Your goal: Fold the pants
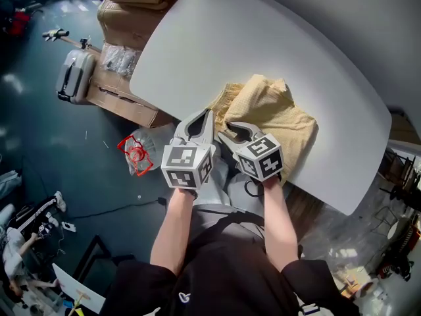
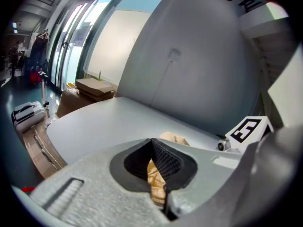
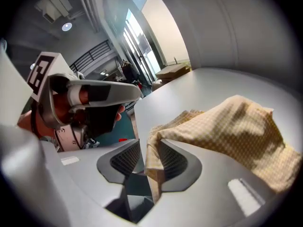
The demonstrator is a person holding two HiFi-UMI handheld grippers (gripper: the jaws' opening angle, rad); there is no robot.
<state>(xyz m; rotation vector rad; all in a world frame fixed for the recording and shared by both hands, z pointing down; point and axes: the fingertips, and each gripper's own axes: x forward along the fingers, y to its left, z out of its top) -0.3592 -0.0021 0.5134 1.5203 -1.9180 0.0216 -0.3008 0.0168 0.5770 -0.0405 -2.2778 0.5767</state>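
Both my forearms (image 1: pixel 176 226) reach forward side by side, grippers tilted down toward pants (image 1: pixel 273 114) heaped on bench (image 1: pixel 263 38). Left gripper (image 1: pixel 209 114) at pants' near left corner: jaws together, clamped on fold of yellow checked cloth. Right gripper (image 1: pixel 228 134) just beside it, at pants' near edge: jaws apart. Cloth edge hangs between them and lies against one pad (image 3: pixel 174 161), with clear gap to other pad. Rest of pants bunched beyond both grippers.
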